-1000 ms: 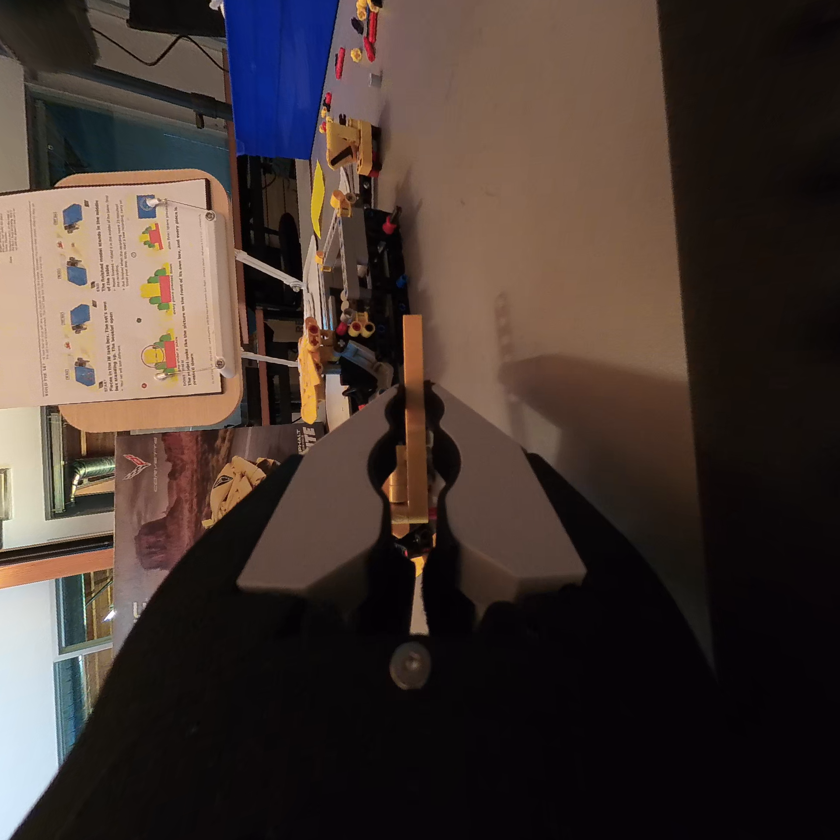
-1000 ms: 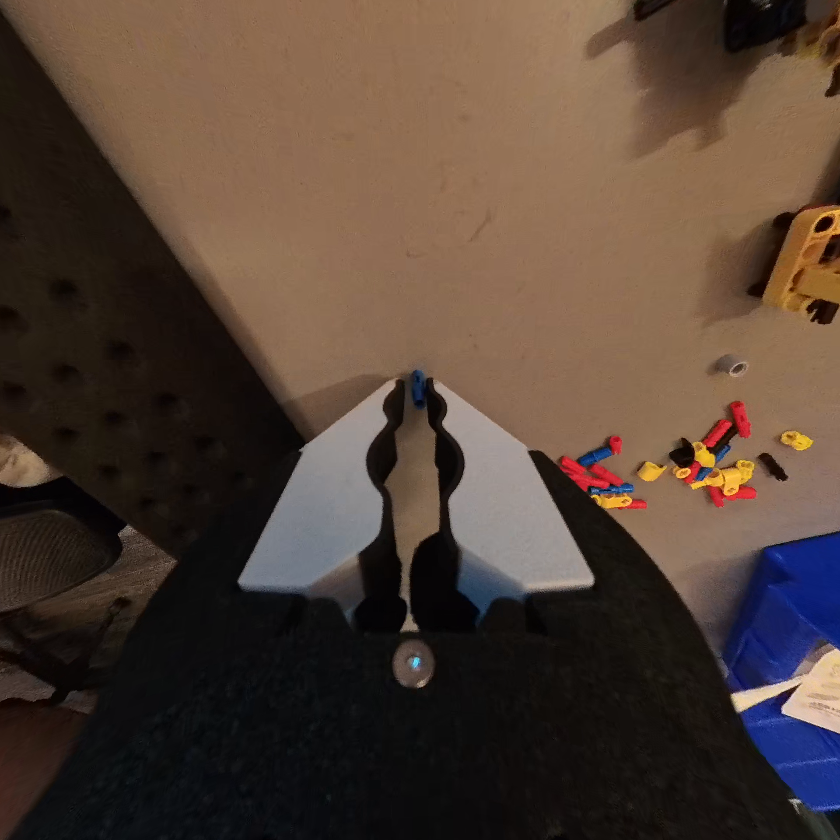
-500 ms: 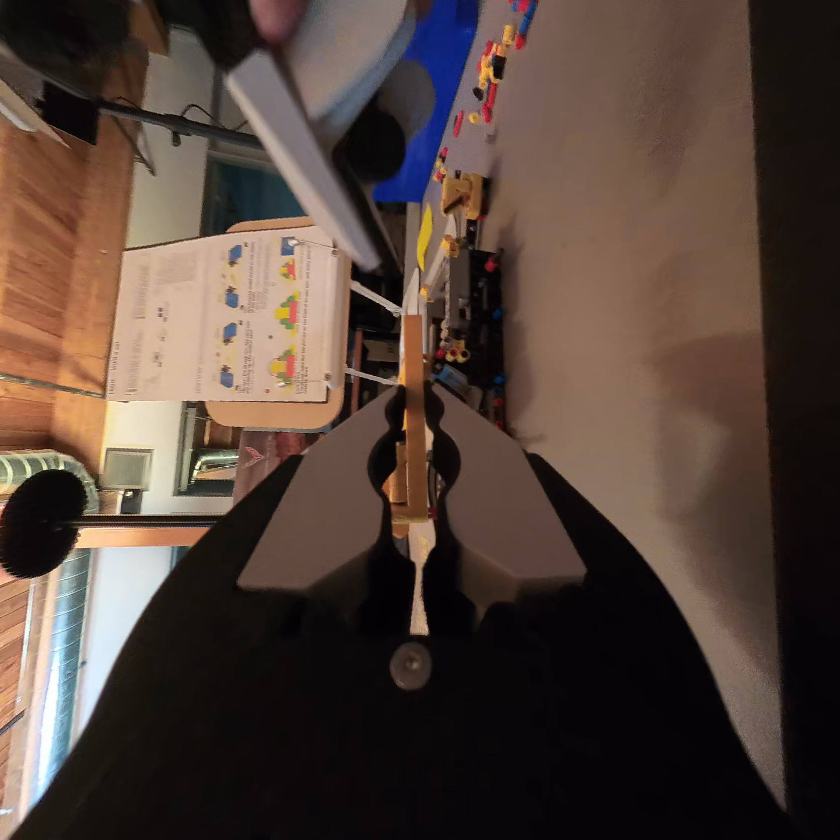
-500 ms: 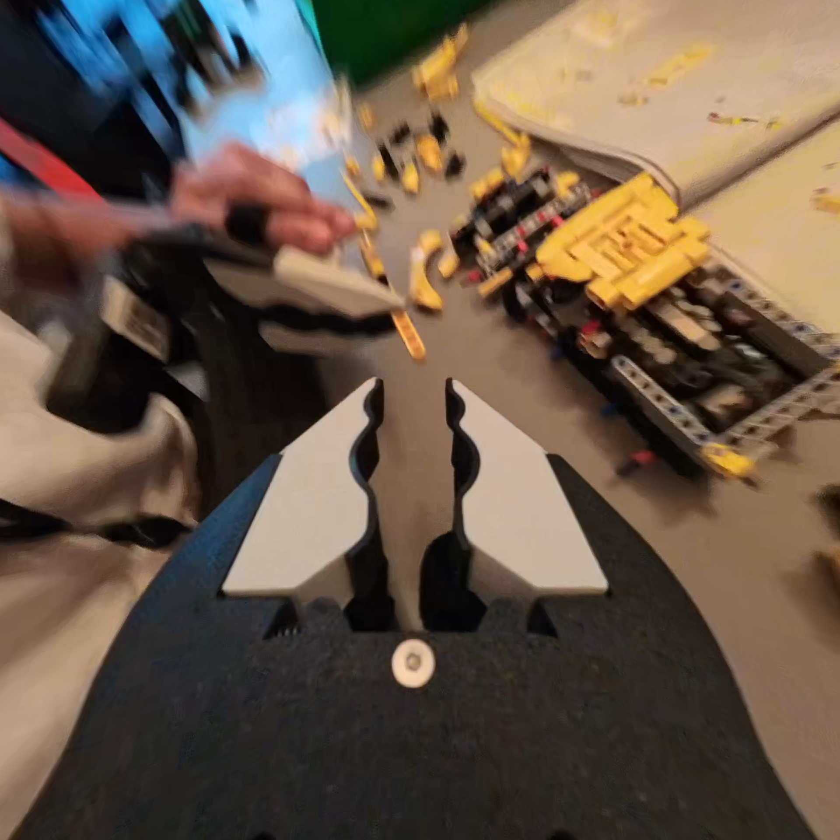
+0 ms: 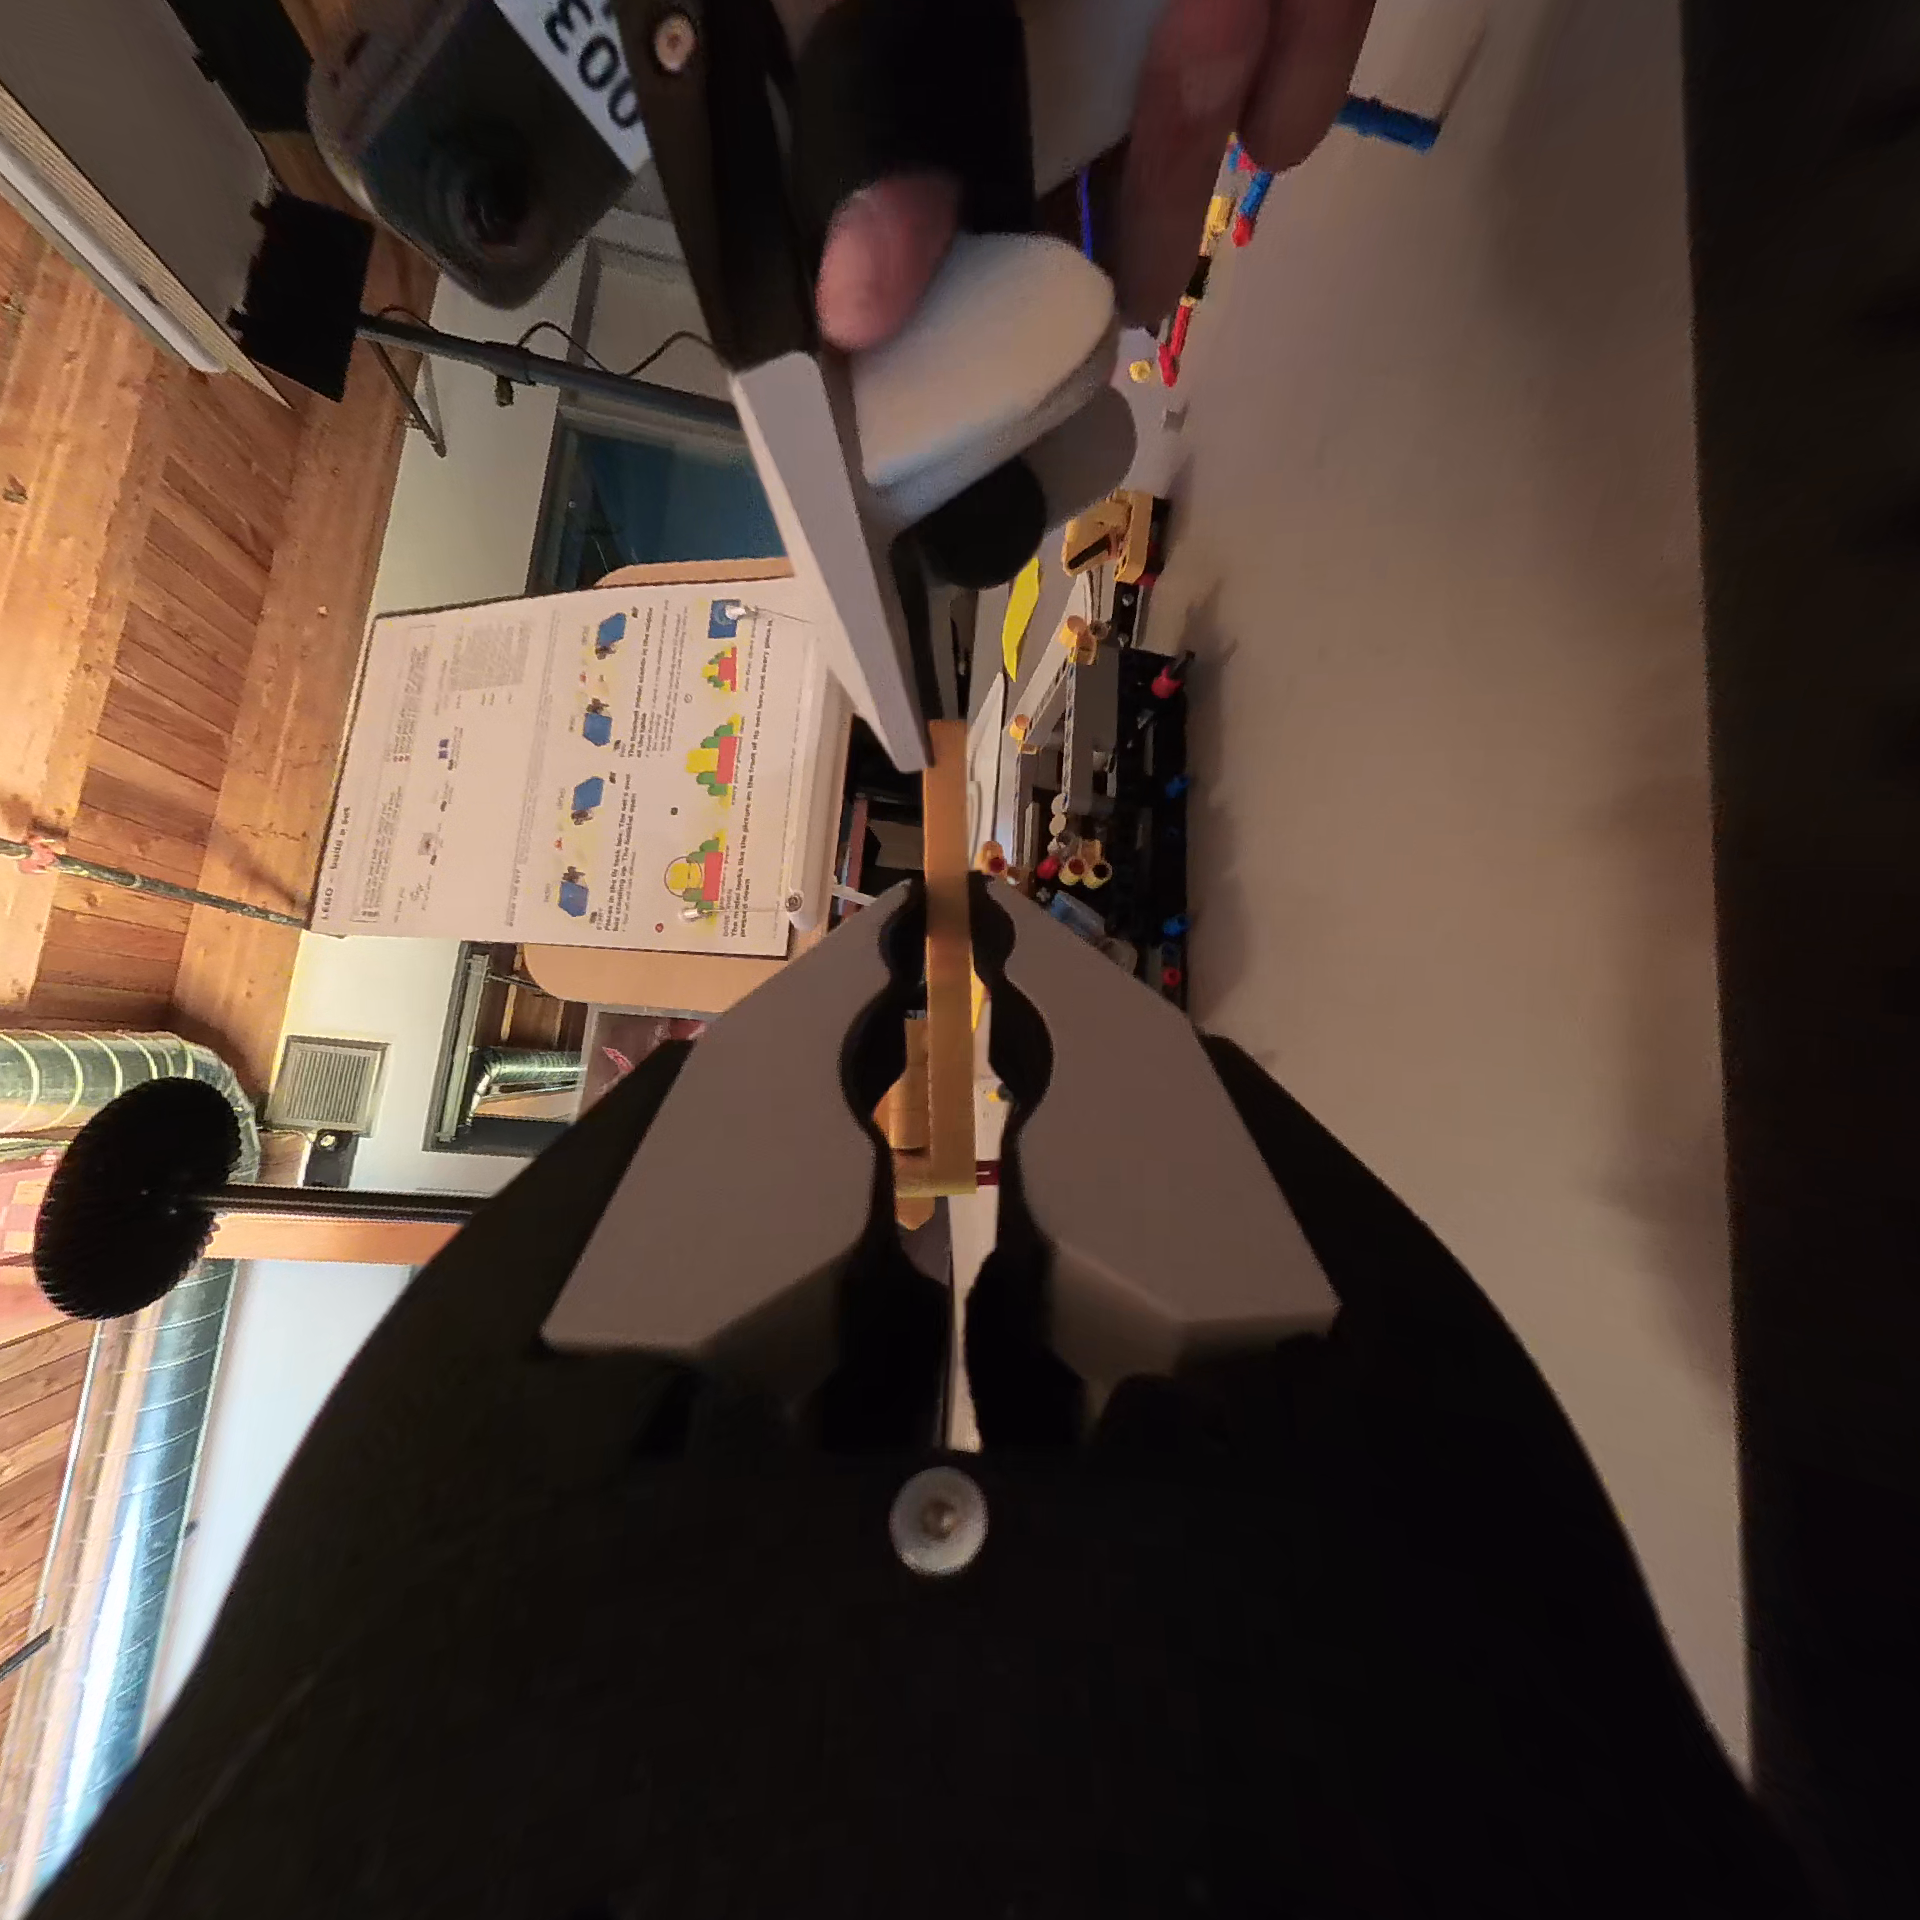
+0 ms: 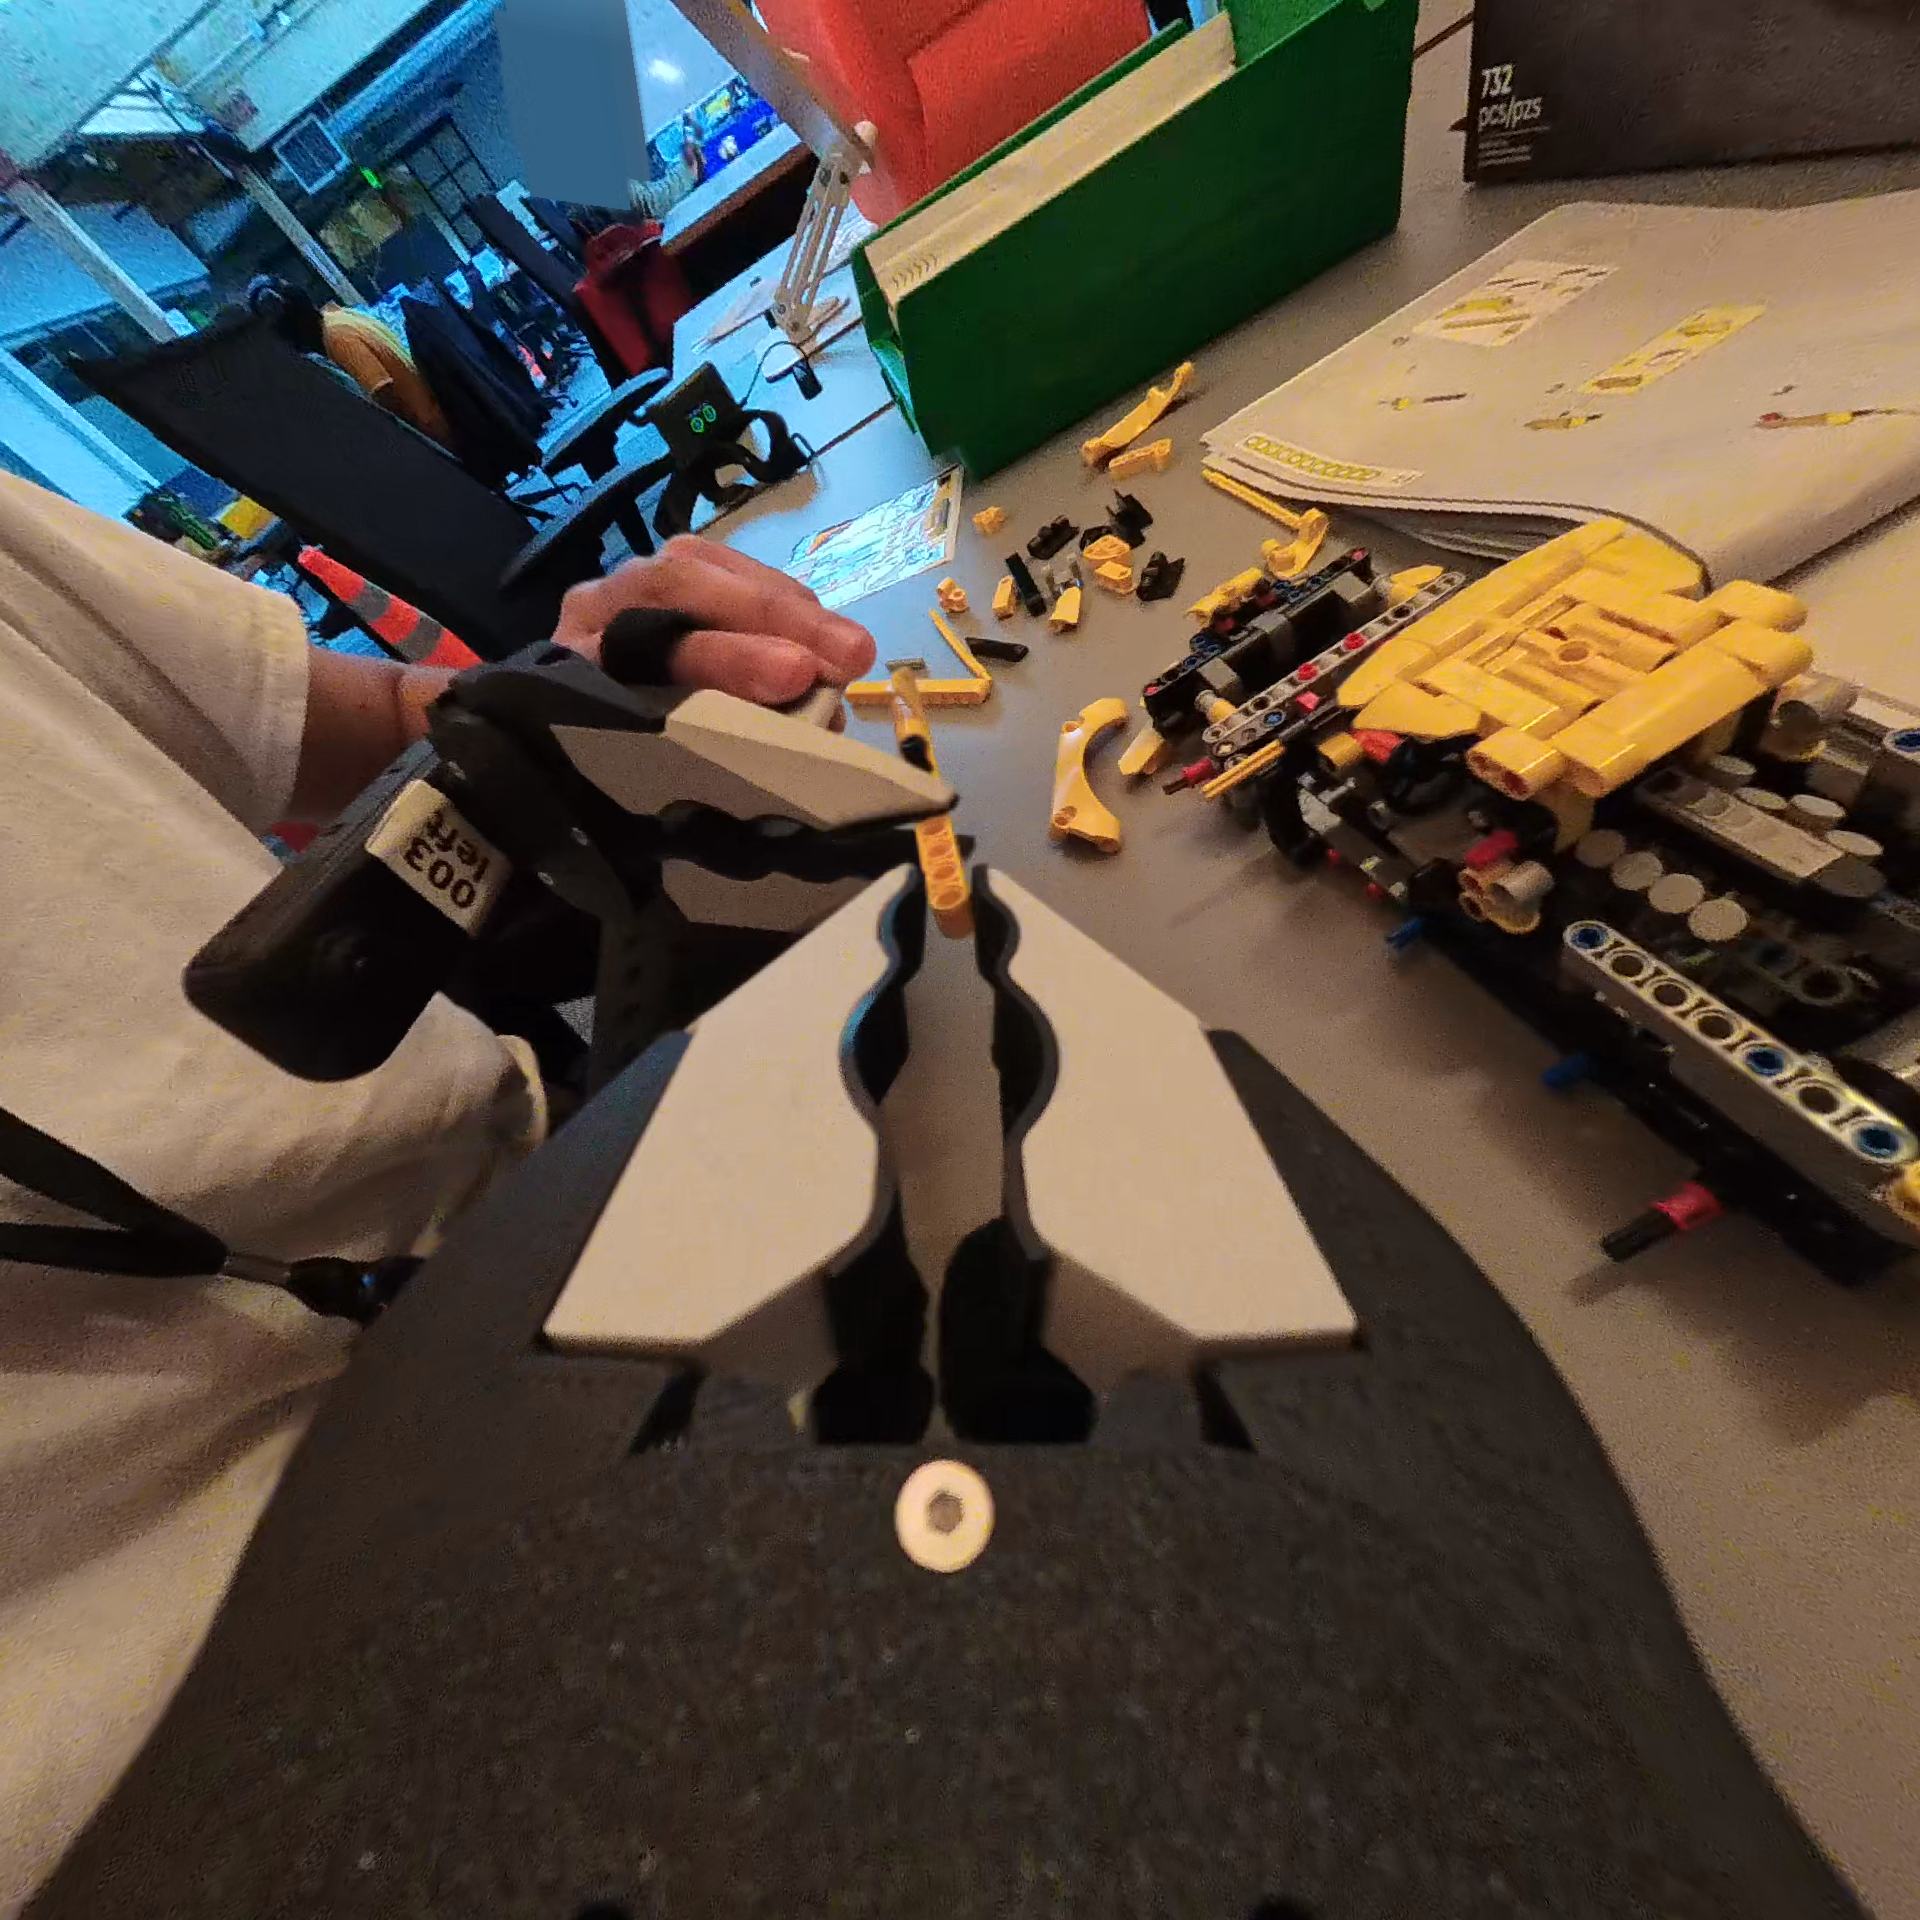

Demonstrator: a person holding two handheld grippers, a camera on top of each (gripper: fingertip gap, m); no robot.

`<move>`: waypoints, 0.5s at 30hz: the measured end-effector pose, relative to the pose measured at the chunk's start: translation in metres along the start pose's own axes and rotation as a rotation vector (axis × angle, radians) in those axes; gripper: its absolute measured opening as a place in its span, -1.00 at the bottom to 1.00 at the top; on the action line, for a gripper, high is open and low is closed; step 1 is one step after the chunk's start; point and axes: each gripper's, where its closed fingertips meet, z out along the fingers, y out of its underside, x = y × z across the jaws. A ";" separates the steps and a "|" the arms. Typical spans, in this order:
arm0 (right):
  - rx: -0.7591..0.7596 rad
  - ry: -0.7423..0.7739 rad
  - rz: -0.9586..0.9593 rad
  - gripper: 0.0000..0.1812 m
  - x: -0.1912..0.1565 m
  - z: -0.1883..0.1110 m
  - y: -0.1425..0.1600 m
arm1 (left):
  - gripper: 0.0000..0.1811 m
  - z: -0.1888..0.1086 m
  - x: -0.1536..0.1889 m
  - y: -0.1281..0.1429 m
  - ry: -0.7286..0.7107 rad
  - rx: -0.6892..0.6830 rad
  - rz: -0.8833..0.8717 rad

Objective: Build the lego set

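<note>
Two claws meet at frame centre: my left claw [image 5: 945, 904] clenched on a yellow beam [image 5: 948, 935], my right claw [image 6: 945, 883] parted around its free end. Half-built car [image 6: 1558, 748] sits right on the counter [image 6: 1299, 1039]; many loose pieces [image 6: 1081, 561] remain.

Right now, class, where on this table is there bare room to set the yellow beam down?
Bare table lies between the right gripper and the model. Beyond the beam, loose pieces crowd it.
</note>
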 end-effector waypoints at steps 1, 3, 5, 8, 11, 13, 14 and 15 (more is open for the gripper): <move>-0.002 0.007 -0.016 -0.92 0.000 0.000 0.000 | -0.92 0.000 0.001 0.000 0.005 -0.003 -0.009; -0.018 0.013 -0.039 -0.92 0.000 0.001 0.002 | -0.92 0.000 0.002 0.001 0.027 -0.002 -0.045; -0.019 0.015 -0.051 -0.81 0.000 0.003 0.001 | -0.92 -0.001 -0.001 0.002 0.020 -0.003 -0.064; -0.047 0.040 -0.109 -0.93 -0.001 0.004 0.001 | -0.92 0.000 0.000 0.002 0.030 -0.006 -0.064; -0.063 0.050 -0.184 -0.93 -0.003 0.003 0.001 | -0.91 -0.003 0.000 -0.001 0.062 0.032 -0.132; -0.136 0.100 -0.257 -0.93 0.007 -0.002 0.011 | -0.83 -0.008 0.002 -0.010 0.158 0.119 -0.324; -0.175 0.089 -0.292 -0.92 0.008 -0.005 0.017 | -0.83 -0.013 -0.005 -0.015 0.197 0.176 -0.462; -0.202 0.068 -0.333 -0.92 0.006 -0.008 0.022 | -0.82 -0.017 -0.014 -0.019 0.249 0.237 -0.627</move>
